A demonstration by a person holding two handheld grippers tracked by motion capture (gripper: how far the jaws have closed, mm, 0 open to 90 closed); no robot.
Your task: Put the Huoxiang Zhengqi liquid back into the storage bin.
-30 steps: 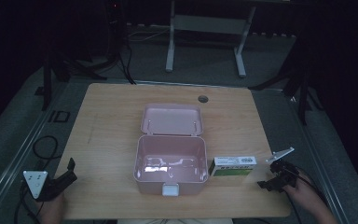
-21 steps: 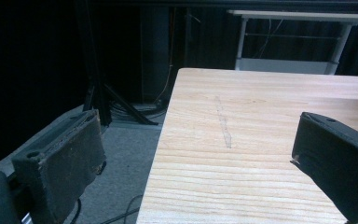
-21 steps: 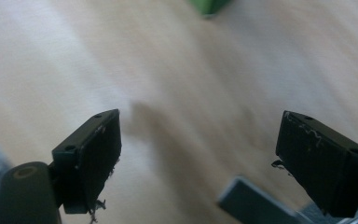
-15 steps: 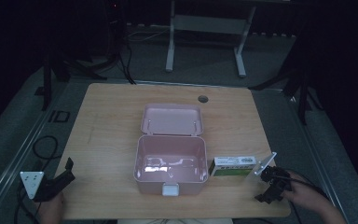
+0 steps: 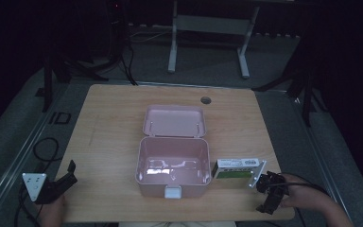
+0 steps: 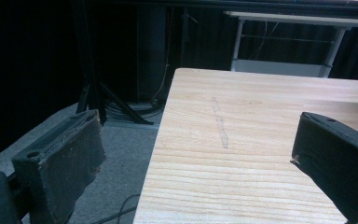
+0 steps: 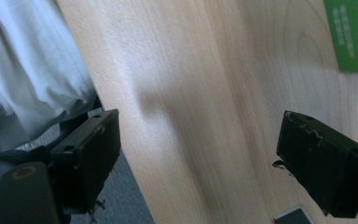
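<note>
I hold the right tool point(image 5: 268, 195) spread at the worktop's point(image 5: 113, 127) near right corner, beside the carton point(image 5: 236, 167), ready to pinch it for the open case point(image 5: 172, 165).

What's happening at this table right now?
A person holds tongs in each hand at a wooden table. An open pink box sits mid-table, a green and white carton beside it. The right tongs hover open near the carton; the left tongs wait open at the table's left corner, holding nothing.
</note>
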